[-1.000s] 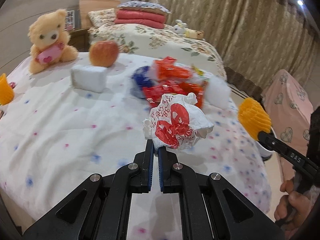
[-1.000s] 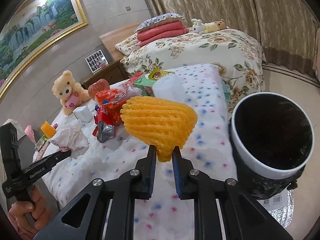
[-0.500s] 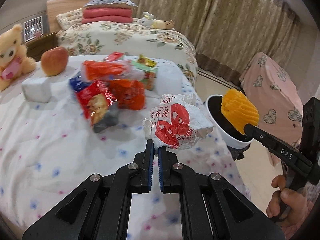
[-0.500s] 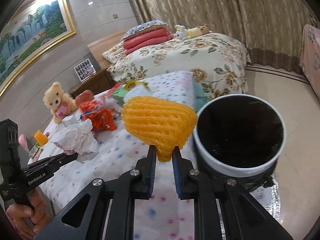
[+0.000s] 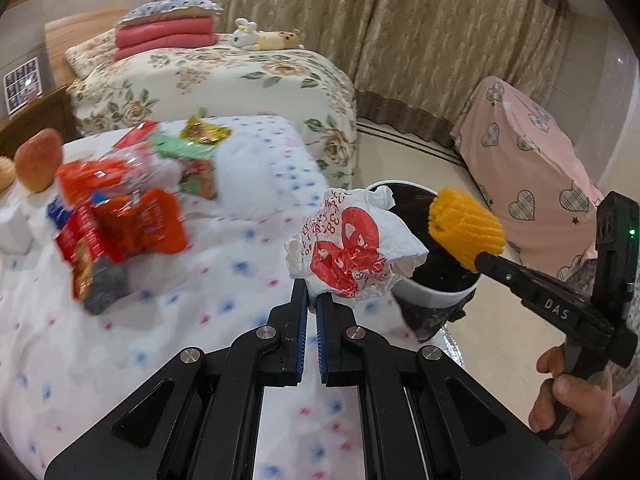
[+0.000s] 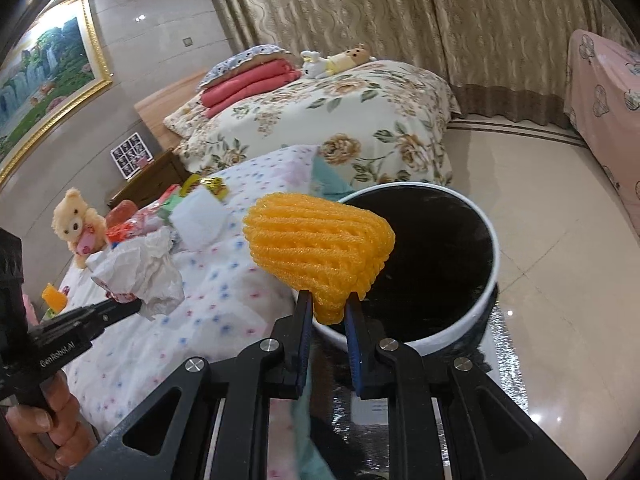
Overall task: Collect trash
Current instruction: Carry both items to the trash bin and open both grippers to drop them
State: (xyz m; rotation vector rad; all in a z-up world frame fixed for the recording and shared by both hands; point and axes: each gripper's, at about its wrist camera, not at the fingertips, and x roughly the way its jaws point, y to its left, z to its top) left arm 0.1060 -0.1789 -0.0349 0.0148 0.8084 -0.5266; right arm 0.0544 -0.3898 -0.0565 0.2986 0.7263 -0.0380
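My left gripper (image 5: 311, 298) is shut on a crumpled white plastic bag with red print (image 5: 349, 249) and holds it in the air beside the near left rim of a white bin with a black liner (image 5: 432, 295). My right gripper (image 6: 327, 309) is shut on an orange foam fruit net (image 6: 320, 247) and holds it over the bin's (image 6: 460, 322) near left rim. The net also shows in the left wrist view (image 5: 466, 229), over the bin's opening. The bag also shows in the right wrist view (image 6: 138, 272).
Several snack wrappers (image 5: 120, 216) and a white foam block (image 5: 248, 178) lie on the dotted white bed (image 5: 200, 280). An apple (image 5: 38, 160) and a teddy bear (image 6: 78, 224) stand further back. A floral bed (image 6: 320, 120) and a pink-covered piece of furniture (image 5: 528, 168) lie beyond.
Both grippers have swung right from over the bed toward the bin. The net is now over the bin's opening and the bag is at its rim.
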